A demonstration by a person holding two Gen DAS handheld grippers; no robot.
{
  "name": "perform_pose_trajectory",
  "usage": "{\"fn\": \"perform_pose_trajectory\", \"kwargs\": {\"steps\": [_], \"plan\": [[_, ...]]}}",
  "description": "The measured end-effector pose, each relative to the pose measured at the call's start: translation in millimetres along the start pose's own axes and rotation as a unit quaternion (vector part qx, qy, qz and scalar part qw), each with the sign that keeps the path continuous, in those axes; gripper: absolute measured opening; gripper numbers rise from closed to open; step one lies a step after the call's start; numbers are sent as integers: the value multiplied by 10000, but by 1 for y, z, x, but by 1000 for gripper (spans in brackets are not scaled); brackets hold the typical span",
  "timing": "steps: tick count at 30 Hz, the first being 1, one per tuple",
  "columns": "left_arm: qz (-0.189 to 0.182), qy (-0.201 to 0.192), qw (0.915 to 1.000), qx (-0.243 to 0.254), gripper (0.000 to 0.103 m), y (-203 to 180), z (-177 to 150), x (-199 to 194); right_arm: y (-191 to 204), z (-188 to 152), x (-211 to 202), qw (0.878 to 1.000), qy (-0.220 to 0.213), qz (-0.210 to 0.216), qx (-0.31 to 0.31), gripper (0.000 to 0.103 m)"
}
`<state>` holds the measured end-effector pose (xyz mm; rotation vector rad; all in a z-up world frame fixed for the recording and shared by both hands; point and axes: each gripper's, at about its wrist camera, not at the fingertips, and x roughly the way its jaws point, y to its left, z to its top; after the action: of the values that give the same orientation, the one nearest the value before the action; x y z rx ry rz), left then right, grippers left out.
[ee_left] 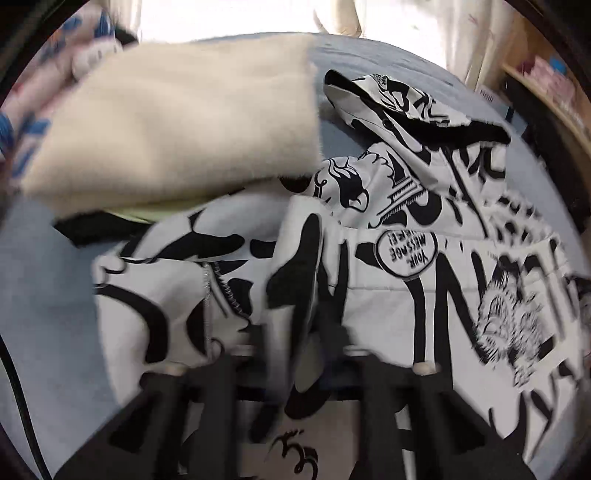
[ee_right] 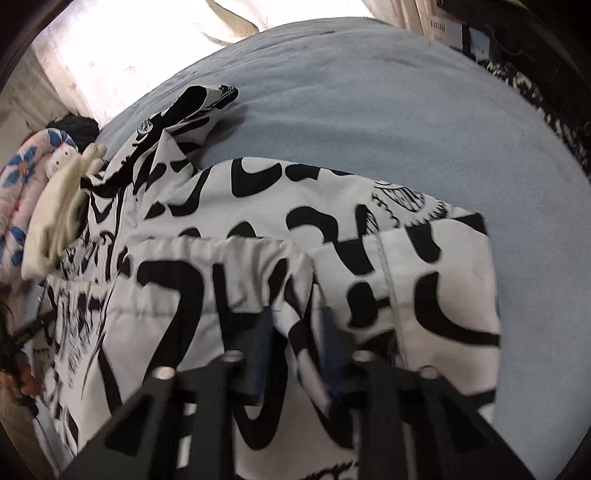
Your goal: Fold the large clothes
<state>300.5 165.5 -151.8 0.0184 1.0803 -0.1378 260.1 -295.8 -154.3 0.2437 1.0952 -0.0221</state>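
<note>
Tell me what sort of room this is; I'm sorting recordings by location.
Probably a bedroom: a printed jacket lies on a bed with a pale blue cover, a curtained window is behind it, and a soft toy sits at the edge.

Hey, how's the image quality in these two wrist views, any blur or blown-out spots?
Left wrist view: motion-smeared, especially the cream sweater and the left gripper; the curtained window is blown out. Right wrist view: sharper on the black-and-white printed jacket, window overexposed, strong fisheye bending of the blue bedsheet.
</note>
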Motion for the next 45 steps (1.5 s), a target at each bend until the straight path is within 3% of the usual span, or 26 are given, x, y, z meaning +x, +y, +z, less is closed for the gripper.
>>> {"fn": "perform_pose_trajectory", "kwargs": {"steps": [4,6,10,13,16,20,23,26,28,31,33,35,37,40,45], "plan": [[220,-499,9985,64,4,-3,-10,-32,6,-15,-33,9982,-548,-188,-162,7],[252,-821,9963,24,4,-3,-9,-54,12,-14,-61,9939,-1042,-271,-260,7],[440,-1390,9893,-106,4,-3,2,-90,23,2,-103,9838,-1747,-330,-241,7],[570,-1637,9846,-232,4,-1,13,-97,35,22,-109,9766,-2071,-466,-356,7],[637,-1495,9856,-465,4,4,23,-76,41,46,-83,9776,-1986,-603,-345,7],[820,-1163,9877,-648,4,11,20,-24,51,64,-9,9835,-1378,-1050,-520,7],[876,-906,9894,-716,4,19,14,18,51,55,46,9824,-821,-1463,-820,7],[675,-914,9897,-876,5,26,9,34,51,46,62,9790,-889,-1600,-900,9],[539,-920,9899,-933,6,32,8,37,42,46,59,9821,-912,-1484,-717,17],[216,-900,9898,-1080,7,44,7,37,8,49,47,9891,-880,-1173,-115,52],[31,-861,9900,-1118,12,50,6,34,-13,47,35,9937,-880,-687,141,53],[-13,-851,9900,-1125,20,55,5,27,-20,45,27,9951,-848,-482,150,50],[-57,-817,9909,-1072,20,57,3,18,-23,43,14,9958,-819,-393,111,49],[283,-884,9915,-917,30,53,0,-6,-12,35,-19,9940,-1022,-364,-120,49],[452,-1260,9872,-866,35,48,-5,-61,-7,20,-89,9868,-1599,-236,-35,51]]}}
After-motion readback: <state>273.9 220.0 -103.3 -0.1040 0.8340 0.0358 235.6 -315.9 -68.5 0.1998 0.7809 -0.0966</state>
